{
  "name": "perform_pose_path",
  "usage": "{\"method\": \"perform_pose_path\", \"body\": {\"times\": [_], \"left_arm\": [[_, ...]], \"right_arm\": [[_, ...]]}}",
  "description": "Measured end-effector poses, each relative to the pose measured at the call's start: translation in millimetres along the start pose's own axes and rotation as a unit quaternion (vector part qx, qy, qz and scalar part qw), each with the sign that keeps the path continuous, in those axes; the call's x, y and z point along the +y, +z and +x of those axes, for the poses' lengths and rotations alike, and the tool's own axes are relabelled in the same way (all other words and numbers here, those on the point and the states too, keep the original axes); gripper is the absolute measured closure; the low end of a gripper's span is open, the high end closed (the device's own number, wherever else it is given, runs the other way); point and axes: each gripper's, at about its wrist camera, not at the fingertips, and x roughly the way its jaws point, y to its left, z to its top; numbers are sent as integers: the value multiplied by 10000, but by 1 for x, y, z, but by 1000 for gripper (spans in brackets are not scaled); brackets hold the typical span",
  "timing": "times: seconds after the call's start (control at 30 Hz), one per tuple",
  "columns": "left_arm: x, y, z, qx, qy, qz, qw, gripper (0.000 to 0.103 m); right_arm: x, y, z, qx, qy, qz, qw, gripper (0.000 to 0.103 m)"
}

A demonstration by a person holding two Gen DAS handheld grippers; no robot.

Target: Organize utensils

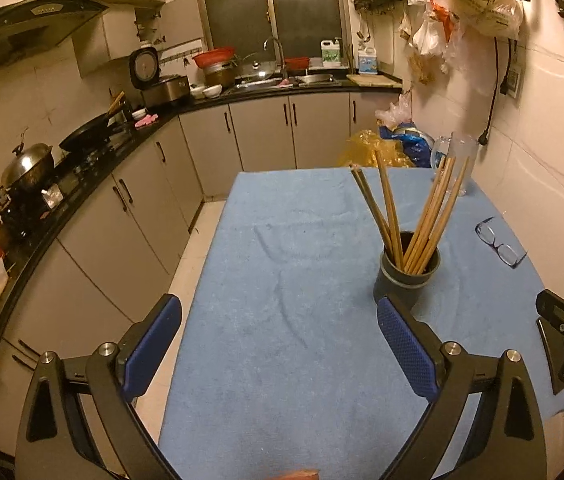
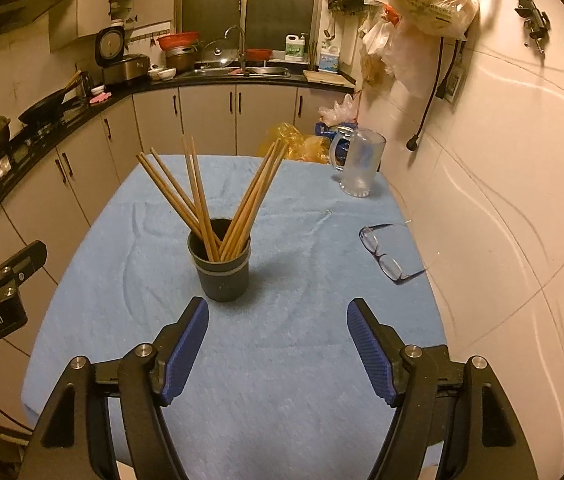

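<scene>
A dark round cup (image 1: 406, 280) (image 2: 223, 276) stands upright on the blue towel (image 1: 282, 280) (image 2: 282, 360) that covers the table. Several wooden chopsticks (image 1: 426, 216) (image 2: 202, 200) lean out of it in two fans. My left gripper (image 1: 280, 316) is open over the towel, with nothing between its blue pads; the cup sits just beyond its right fingertip. My right gripper (image 2: 278, 316) is open too, empty, a little short of the cup and to its right. Part of the other gripper shows at the edge of each view.
A pair of glasses (image 1: 500, 242) (image 2: 386, 250) lies on the towel at the right. A clear glass mug (image 2: 360, 162) (image 1: 456, 160) stands at the far right corner by the tiled wall. Kitchen counters with a stove and sink run along the left and back.
</scene>
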Motion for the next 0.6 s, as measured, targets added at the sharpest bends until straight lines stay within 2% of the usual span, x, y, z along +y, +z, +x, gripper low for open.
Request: {"method": "perform_pose_path", "body": {"times": [0.23,0.6], "left_arm": [[-7,-1,2,69,67,68,9999,5],[-17,-2,-9,-137,630,119,9978,5]], "right_arm": [[0,-4,-2,50,-56,-52,10000,26],[-3,-7,-1,126,-94,-94,9998,25]]}}
